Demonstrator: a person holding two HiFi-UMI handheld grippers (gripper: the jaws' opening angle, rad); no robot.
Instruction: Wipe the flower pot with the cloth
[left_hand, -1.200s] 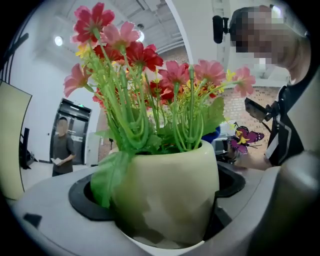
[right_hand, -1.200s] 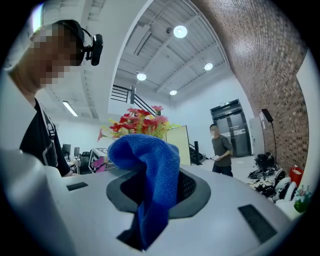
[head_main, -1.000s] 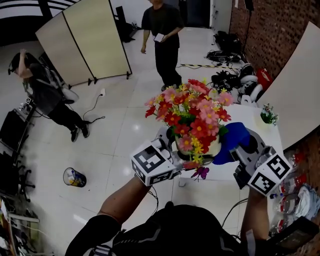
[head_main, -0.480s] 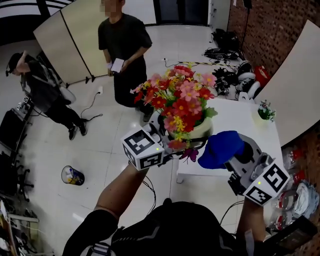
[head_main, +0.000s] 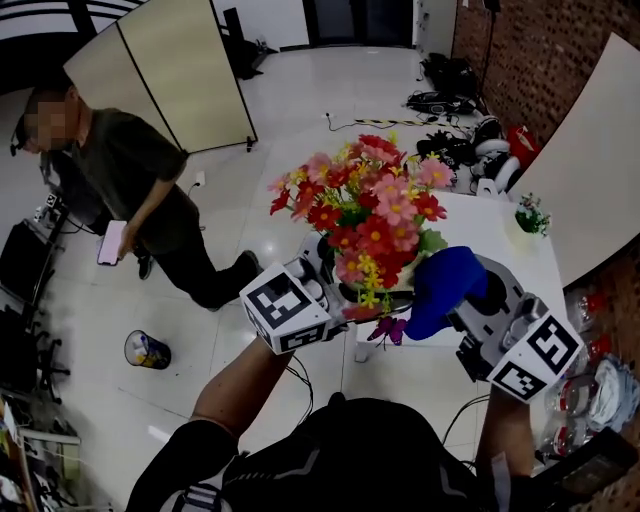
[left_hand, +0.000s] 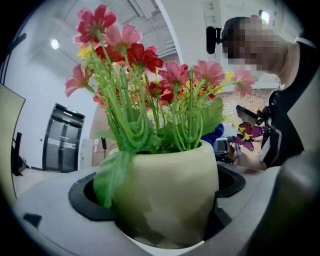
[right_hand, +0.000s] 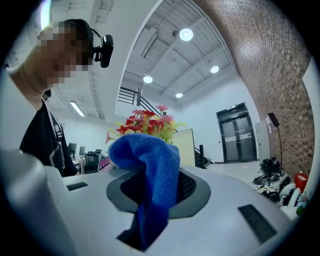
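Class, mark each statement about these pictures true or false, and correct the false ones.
1. The left gripper holds the flower pot. True.
2. The cloth in the right gripper is red. False: it is blue.
3. The flower pot is empty. False: it is full of flowers.
4. A small plant stands on the white table. True.

- The standing person (head_main: 150, 195) has walked from top centre to the left, phone (head_main: 110, 243) now held low.
- The cloth (head_main: 445, 285), pulled away half a second ago, is back close beside the flowers (head_main: 368, 212).
- The pot (left_hand: 165, 195) sits a little further left than a second ago.
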